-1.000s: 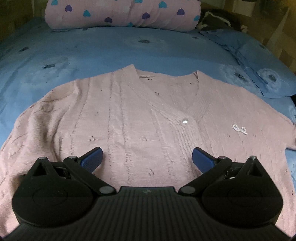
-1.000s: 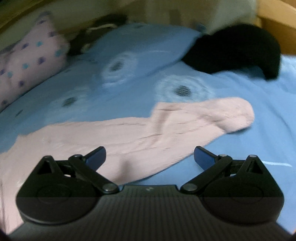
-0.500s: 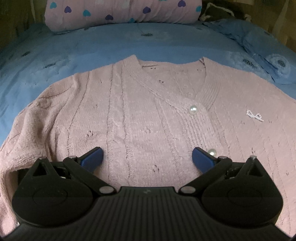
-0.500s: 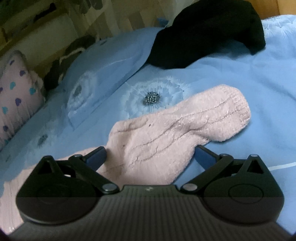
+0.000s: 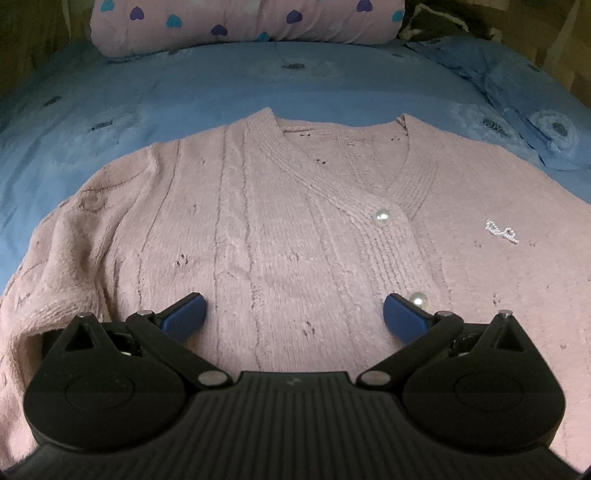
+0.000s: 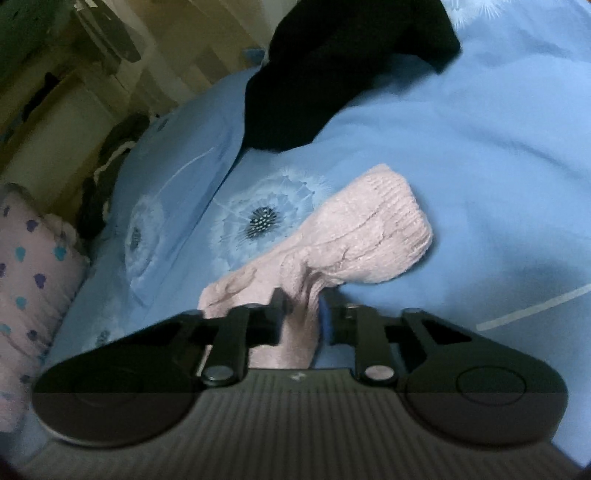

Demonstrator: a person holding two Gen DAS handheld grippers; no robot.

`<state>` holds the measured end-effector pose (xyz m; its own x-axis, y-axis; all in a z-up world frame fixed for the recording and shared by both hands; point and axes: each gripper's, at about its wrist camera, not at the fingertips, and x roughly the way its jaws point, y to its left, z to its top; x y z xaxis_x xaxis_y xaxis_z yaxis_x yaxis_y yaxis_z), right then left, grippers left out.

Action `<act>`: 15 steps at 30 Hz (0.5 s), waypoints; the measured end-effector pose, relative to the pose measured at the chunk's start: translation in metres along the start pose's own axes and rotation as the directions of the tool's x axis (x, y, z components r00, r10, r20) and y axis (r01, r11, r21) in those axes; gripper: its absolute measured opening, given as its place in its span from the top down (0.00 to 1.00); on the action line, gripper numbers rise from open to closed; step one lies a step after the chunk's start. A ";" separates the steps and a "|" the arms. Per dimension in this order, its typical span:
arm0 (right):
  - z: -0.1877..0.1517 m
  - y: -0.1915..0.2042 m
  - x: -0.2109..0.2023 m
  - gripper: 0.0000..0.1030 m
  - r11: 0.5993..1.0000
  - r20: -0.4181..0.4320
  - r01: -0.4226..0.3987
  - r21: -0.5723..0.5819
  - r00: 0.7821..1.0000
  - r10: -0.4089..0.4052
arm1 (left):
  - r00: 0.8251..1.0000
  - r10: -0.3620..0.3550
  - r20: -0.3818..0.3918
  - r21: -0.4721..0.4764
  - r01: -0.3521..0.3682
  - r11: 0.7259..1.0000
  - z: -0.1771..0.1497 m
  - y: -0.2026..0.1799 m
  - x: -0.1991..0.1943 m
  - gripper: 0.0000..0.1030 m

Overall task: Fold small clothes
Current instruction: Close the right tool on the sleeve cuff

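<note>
Right gripper [image 6: 301, 317]: we saw its jaws, which had just been closing, clenched on a bunched fold of the pink sleeve [image 6: 354, 243], a little back from the cuff.

Left gripper [image 5: 293, 314]: we found it released, blue pads wide apart, poised above the cardigan's front with no knit between them.

Cardigan [image 5: 295, 236]: it lay face up and spread flat on the blue bedspread [image 5: 184, 96], neckline toward the head of the bed, the upper pearl button [image 5: 381, 218] fastened and a second one [image 5: 419, 297] just beside the left gripper's right pad.

Sleeve cuff: it stretched out sideways over a dandelion print on the bedspread, pointing toward the bed's right edge, well apart from the body panel.

Farther things: a black garment [image 6: 343, 70] lay heaped beyond the cuff; a heart-patterned pillow [image 5: 247, 22] sat along the head edge.

Progress: we judged the fold barely begun. No part of the cardigan was turned over itself yet; only the first grasp on the right sleeve was made.

Remaining: we reckoned the right sleeve had to come across the chest, then the other sleeve, then the body folded over.
</note>
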<state>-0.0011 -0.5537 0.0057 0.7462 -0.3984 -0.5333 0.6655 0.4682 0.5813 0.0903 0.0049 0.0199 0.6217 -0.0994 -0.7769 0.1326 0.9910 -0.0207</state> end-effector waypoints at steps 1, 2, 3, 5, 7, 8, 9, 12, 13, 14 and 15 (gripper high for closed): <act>0.002 0.001 -0.003 0.81 1.000 -0.005 -0.015 0.005 1.000 0.015 | 1.000 -0.004 -0.001 -0.003 0.004 1.000 0.000 0.000 -0.001 0.00; 0.003 0.003 -0.007 0.82 1.000 -0.004 -0.030 0.004 1.000 0.030 | 1.000 -0.008 -0.001 -0.007 0.008 1.000 0.000 0.000 -0.002 0.00; 0.005 0.006 -0.011 0.82 0.999 -0.003 -0.050 -0.005 0.999 0.050 | 1.000 -0.014 -0.001 -0.009 0.014 1.000 0.000 0.000 -0.003 0.00; 0.007 0.013 -0.021 0.82 0.996 0.005 -0.083 -0.028 0.997 0.083 | 1.000 -0.024 -0.002 -0.011 0.024 1.000 0.000 0.000 -0.005 0.00; 0.010 0.022 -0.030 0.83 0.991 0.011 -0.123 -0.056 0.992 0.123 | 0.999 -0.033 -0.001 -0.012 0.033 0.999 -0.001 -0.001 -0.007 0.00; 0.010 0.027 -0.035 0.83 0.988 0.015 -0.138 -0.070 0.990 0.140 | 0.999 -0.037 0.001 -0.013 0.037 0.999 -0.001 -0.001 -0.009 0.00; 0.010 0.033 -0.040 0.83 0.984 0.018 -0.158 -0.087 0.987 0.160 | 0.999 -0.040 0.004 -0.014 0.040 0.999 -0.001 -0.001 -0.010 0.00; 0.011 0.049 -0.054 0.83 0.969 0.021 -0.216 -0.123 0.975 0.221 | 0.999 -0.039 0.020 -0.021 0.039 0.999 0.001 0.000 -0.015 0.00; 0.010 0.056 -0.059 0.83 0.961 0.019 -0.242 -0.137 0.969 0.246 | 0.999 -0.036 0.028 -0.022 0.036 0.999 0.002 0.000 -0.017 0.00; 0.008 0.062 -0.064 0.83 0.954 0.017 -0.261 -0.150 0.964 0.267 | 0.999 -0.034 0.036 -0.020 0.034 0.999 0.003 0.000 -0.019 0.00; 0.007 0.068 -0.068 0.83 0.946 0.014 -0.280 -0.165 0.958 0.287 | 0.999 -0.031 0.044 -0.017 0.031 0.999 0.004 0.000 -0.021 0.00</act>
<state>-0.0065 -0.4998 0.0859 0.9058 -0.2589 -0.3354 0.4170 0.6845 0.5980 0.0801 0.0069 0.0385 0.6504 -0.1335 -0.7478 0.1390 0.9887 -0.0556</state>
